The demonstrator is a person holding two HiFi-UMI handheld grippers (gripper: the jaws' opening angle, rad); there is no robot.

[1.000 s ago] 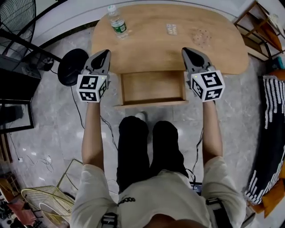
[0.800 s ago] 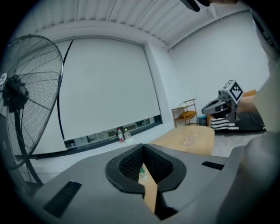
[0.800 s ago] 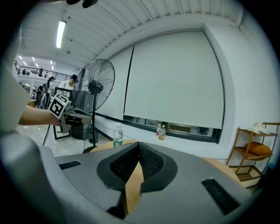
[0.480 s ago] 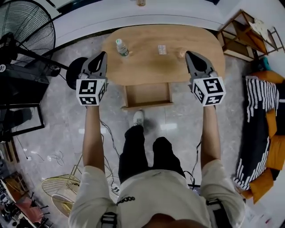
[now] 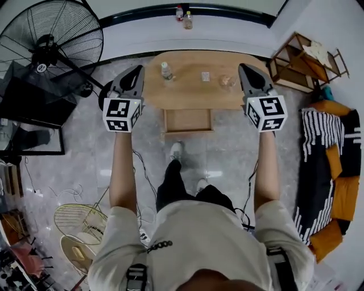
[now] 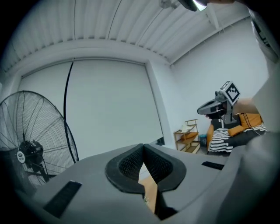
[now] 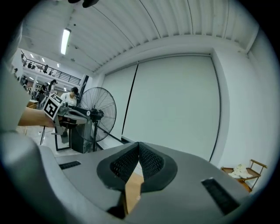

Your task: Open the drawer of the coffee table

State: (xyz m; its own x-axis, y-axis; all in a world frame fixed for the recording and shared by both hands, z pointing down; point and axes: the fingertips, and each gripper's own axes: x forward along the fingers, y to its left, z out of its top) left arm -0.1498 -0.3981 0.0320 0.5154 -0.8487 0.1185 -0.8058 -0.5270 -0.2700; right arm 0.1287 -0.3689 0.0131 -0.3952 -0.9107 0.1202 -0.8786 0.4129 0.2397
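Stone floor (image 5: 227, 156), oval wooden coffee table (image 5: 190, 95), open drawer (image 5: 187, 132); left hand-held gripper (image 5: 138, 69), right hand-held gripper (image 5: 243, 67) closed, empty.

Person has risen from a crouch to standing, legs straightened; the coffee table (image 5: 193, 98) now lies far below and shows much smaller. Left gripper (image 5: 138, 69) and right gripper (image 5: 243, 68) have come up with the arms, from close over the table's front edge to well above it. Fan (image 5: 51, 40) and shelf (image 5: 300, 61) now show whole, and two bottles (image 5: 183, 16) by the wall have come into view.
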